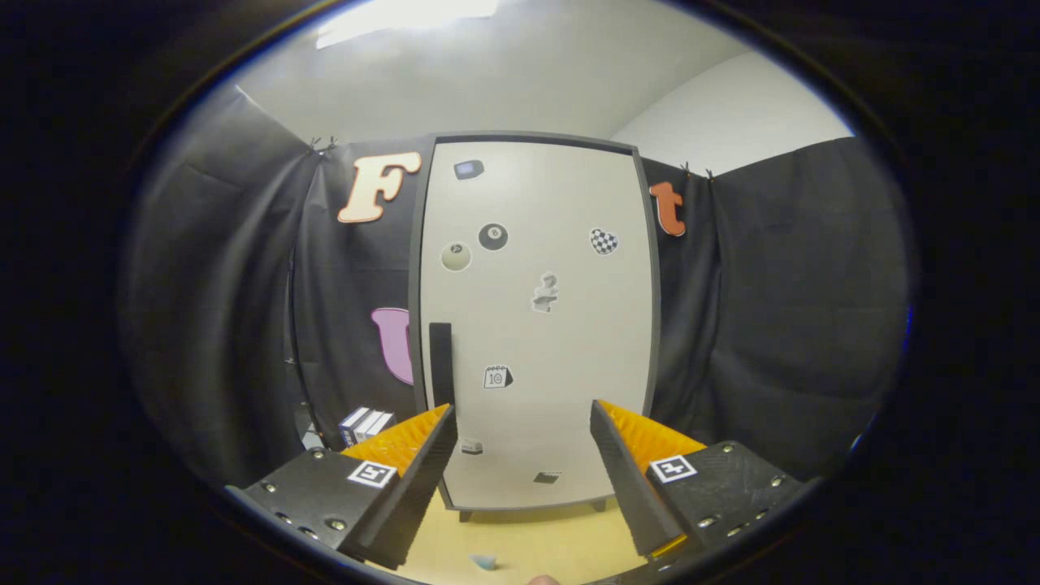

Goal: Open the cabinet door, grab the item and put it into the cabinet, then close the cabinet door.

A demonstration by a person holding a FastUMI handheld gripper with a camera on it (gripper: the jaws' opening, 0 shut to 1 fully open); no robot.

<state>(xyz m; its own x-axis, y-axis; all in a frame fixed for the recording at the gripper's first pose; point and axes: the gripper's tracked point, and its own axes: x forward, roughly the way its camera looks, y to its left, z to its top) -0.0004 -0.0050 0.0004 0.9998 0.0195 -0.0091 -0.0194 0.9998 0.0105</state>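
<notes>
A tall cabinet point(536, 325) stands straight ahead beyond my fingers, its pale door shut and dotted with several small stickers. A dark upright handle point(440, 363) runs down the door's left side, just above my left fingertip. My gripper point(522, 418) is open with nothing between its fingers, some way back from the door. A small pale blue item point(484, 561) lies on the yellow floor point(528, 540) below and between the fingers, close to me.
Black cloth walls close in on both sides of the cabinet. A small stack of white and dark boxes point(366, 424) sits on the floor left of the cabinet. The cabinet stands on short feet.
</notes>
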